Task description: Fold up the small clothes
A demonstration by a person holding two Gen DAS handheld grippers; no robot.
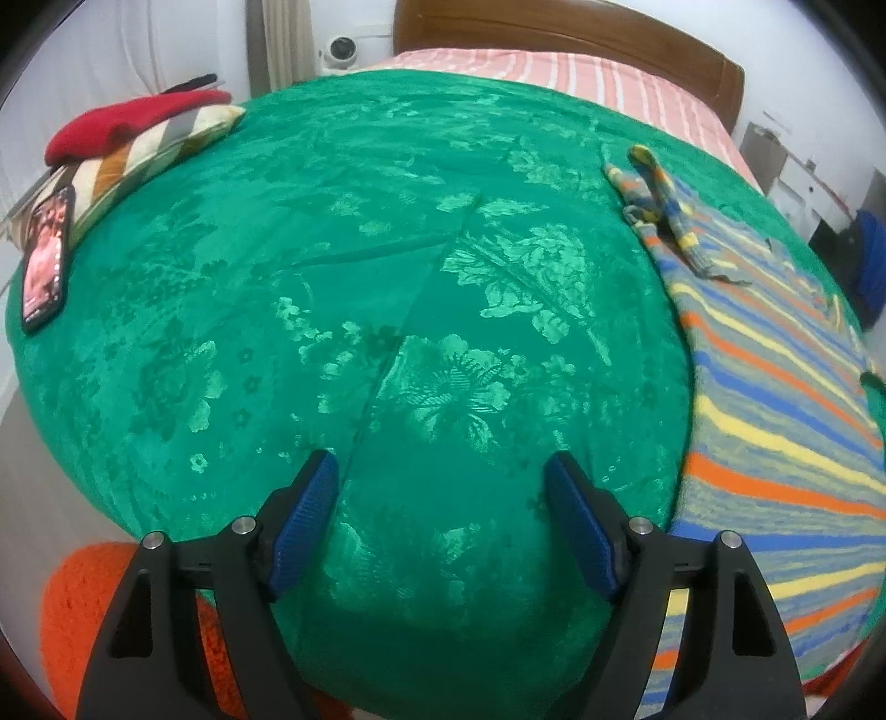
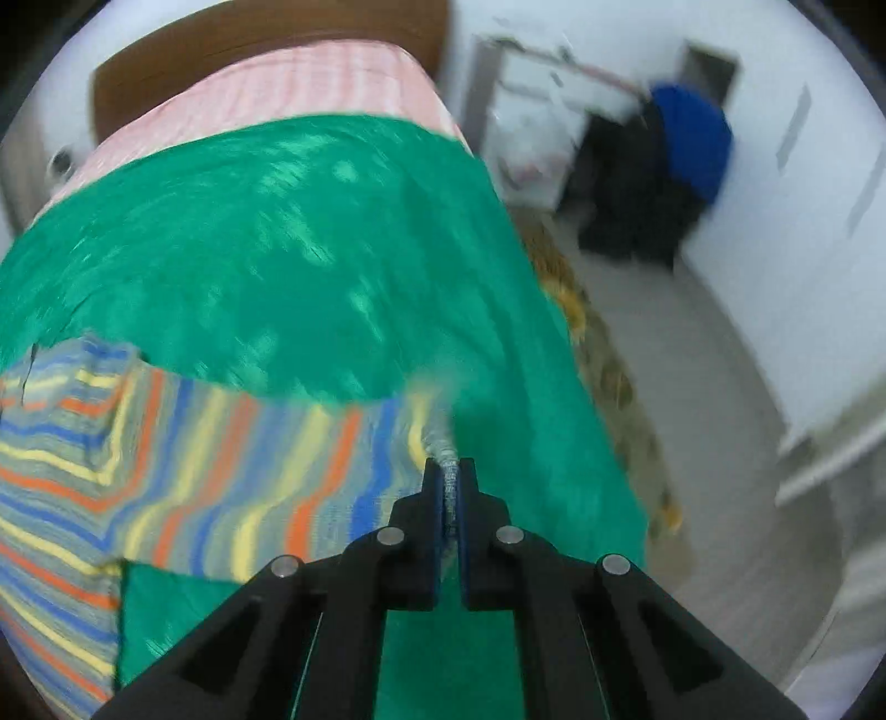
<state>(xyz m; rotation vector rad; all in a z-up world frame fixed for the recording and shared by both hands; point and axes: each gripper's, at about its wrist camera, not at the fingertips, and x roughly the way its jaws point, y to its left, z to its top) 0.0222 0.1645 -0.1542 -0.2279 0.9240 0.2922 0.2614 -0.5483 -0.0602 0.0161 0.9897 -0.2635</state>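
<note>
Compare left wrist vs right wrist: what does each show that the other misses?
Left wrist only: open left gripper over bare blanket, phone, red cloth on a striped cushion, small white camera.

Right wrist only: right gripper shut on the striped sweater sleeve end, floor, blue bundle by the wall.

Both: green blanket, striped sweater, pink striped sheet, wooden headboard.

Black left gripper (image 1: 440,471), blue ribbed fingers (image 1: 307,515), silver screws
</note>
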